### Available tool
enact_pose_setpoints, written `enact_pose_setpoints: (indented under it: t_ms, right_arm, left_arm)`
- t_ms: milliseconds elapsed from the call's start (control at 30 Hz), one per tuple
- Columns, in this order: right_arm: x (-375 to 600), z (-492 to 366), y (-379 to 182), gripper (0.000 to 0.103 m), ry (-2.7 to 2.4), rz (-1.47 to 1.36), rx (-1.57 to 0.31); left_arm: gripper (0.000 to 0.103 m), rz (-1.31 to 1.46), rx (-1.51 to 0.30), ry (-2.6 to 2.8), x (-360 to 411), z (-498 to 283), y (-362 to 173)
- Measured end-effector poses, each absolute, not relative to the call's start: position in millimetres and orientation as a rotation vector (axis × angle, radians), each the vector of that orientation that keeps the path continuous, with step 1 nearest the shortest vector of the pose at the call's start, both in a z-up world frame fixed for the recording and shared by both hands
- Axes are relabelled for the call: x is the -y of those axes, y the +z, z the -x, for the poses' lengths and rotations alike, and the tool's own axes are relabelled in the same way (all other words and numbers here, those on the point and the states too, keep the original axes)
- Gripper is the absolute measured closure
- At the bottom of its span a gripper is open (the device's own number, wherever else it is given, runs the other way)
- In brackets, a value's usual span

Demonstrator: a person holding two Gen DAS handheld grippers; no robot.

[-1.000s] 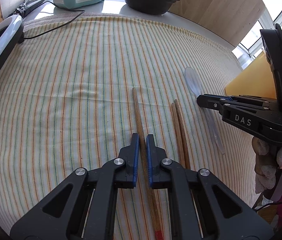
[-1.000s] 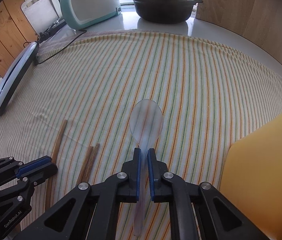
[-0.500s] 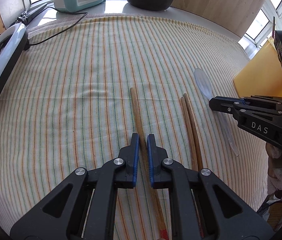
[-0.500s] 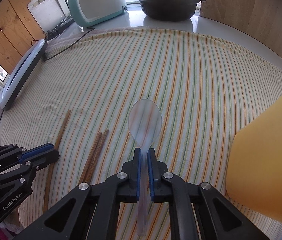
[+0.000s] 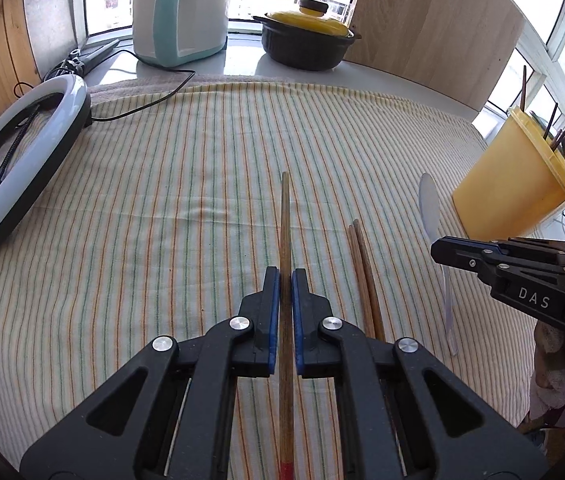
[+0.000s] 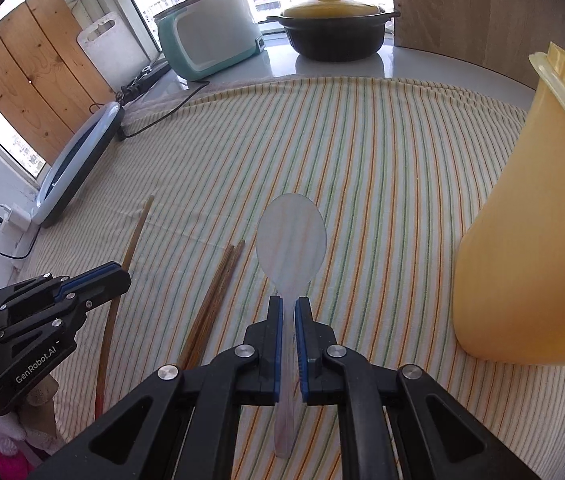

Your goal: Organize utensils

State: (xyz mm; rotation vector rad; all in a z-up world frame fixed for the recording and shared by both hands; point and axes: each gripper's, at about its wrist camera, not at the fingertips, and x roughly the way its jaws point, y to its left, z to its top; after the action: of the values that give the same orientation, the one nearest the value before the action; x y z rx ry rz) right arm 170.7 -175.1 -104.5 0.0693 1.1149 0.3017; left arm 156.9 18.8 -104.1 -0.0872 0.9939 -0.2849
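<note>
Right wrist view: "GenRobot.AI" on left gripper (image 6: pixel 116 280), beside chopstick (image 6: pixel 130 248).

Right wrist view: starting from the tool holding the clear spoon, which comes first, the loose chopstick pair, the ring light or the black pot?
From the right tool, gripping the clear spoon:
1. Chopstick pair, just left of it on the striped cloth.
2. Ring light, far left at the cloth's edge.
3. Black pot with its yellow lid, at the back by the window.
</note>
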Motion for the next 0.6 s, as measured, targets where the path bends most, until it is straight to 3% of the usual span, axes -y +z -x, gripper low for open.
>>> enact_pose_setpoints:
  t_ms: [600]
  right_arm:
    - [191,-122,-37,0.102,0.336,-0.079,-0.881]
  left_arm:
    - [0.099,0.144,-0.833,-0.344,-19,-132,-46]
